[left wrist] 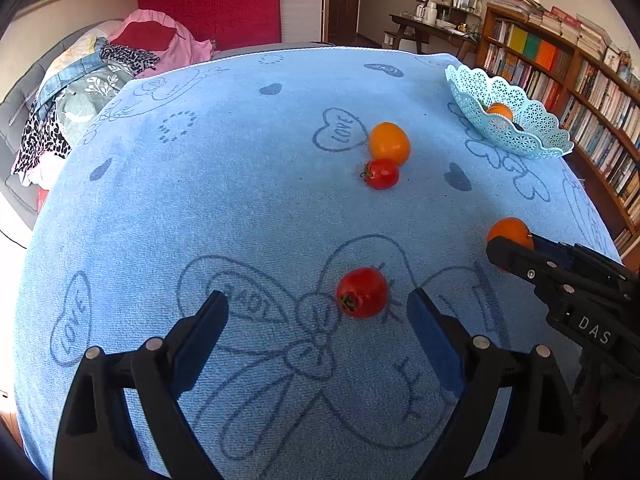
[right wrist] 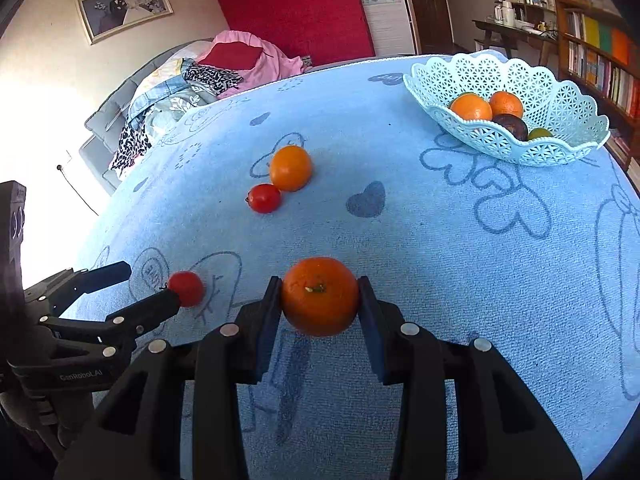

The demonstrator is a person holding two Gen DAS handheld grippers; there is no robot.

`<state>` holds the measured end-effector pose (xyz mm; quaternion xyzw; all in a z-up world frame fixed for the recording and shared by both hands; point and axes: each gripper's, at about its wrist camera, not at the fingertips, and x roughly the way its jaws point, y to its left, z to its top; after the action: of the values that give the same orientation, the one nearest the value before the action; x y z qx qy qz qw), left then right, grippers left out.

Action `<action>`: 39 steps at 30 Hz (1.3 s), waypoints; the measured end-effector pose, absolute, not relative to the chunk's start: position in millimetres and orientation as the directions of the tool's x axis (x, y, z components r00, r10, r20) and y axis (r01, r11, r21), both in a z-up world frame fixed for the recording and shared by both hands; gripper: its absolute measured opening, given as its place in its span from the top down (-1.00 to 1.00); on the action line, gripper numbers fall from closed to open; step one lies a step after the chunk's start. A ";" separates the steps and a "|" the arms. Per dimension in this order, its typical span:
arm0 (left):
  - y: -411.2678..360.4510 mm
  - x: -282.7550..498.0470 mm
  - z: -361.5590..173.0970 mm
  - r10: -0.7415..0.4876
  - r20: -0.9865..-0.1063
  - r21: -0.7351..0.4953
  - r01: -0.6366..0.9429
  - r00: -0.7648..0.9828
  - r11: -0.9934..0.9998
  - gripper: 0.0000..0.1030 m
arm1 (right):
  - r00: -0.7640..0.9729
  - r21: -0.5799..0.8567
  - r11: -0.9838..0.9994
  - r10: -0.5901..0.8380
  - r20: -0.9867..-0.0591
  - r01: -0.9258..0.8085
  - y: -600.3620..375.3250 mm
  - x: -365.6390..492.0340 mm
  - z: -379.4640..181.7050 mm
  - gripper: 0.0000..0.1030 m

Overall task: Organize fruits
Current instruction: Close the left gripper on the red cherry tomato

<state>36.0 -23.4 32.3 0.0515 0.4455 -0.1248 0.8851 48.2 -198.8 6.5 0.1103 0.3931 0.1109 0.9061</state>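
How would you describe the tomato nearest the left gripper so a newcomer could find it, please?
On the blue cloth, look just ahead of the open left gripper. The near tomato lies there alone on a bow drawing, whereas the far tomato sits against an orange.

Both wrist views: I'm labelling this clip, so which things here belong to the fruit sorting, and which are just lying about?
Job: held orange in right gripper; near tomato ahead of left gripper; loose orange; far tomato; basket.

Lying about: clothes pile, bookshelf, framed photo.

Both wrist views face forward, low over the blue towel (left wrist: 240, 200).
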 end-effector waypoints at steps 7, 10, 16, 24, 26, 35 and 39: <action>-36.8 43.6 19.1 -0.189 -0.828 -0.036 0.286 0.528 0.958 -0.40 | 0.666 0.294 0.949 0.293 -0.686 -0.114 -200.1 46.5 6.1 0.24; -38.7 45.7 16.5 -0.181 -0.828 -0.030 0.280 0.531 0.959 -0.37 | 0.665 0.298 0.948 0.294 -0.686 -0.112 -199.6 45.6 6.0 0.24; -37.4 46.6 17.0 -0.159 -0.822 -0.007 0.268 0.547 0.963 -0.04 | 0.661 0.305 0.947 0.294 -0.690 -0.103 -200.6 46.0 3.4 0.24; -40.9 41.0 19.6 -0.173 -0.820 -0.001 0.300 0.546 0.954 0.44 | 0.663 0.305 0.947 0.293 -0.690 -0.101 -201.7 46.4 4.6 0.24; -40.7 40.9 20.0 -0.179 -0.820 -0.010 0.300 0.543 0.954 0.45 | 0.663 0.306 0.947 0.292 -0.689 -0.100 -201.9 46.3 4.7 0.24; -44.0 42.0 26.6 -0.191 -0.814 -0.023 0.299 0.549 0.954 0.45 | 0.673 0.310 0.946 0.290 -0.680 -0.095 -205.5 45.7 9.1 0.24; -48.8 43.9 31.5 -0.191 -0.807 -0.017 0.301 0.559 0.954 0.45 | 0.678 0.312 0.946 0.289 -0.676 -0.093 -206.8 45.4 10.8 0.24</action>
<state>43.9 -48.8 31.5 0.0612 0.4484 -0.1396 0.8808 45.4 -206.8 10.8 0.1268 0.3871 0.1053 0.9072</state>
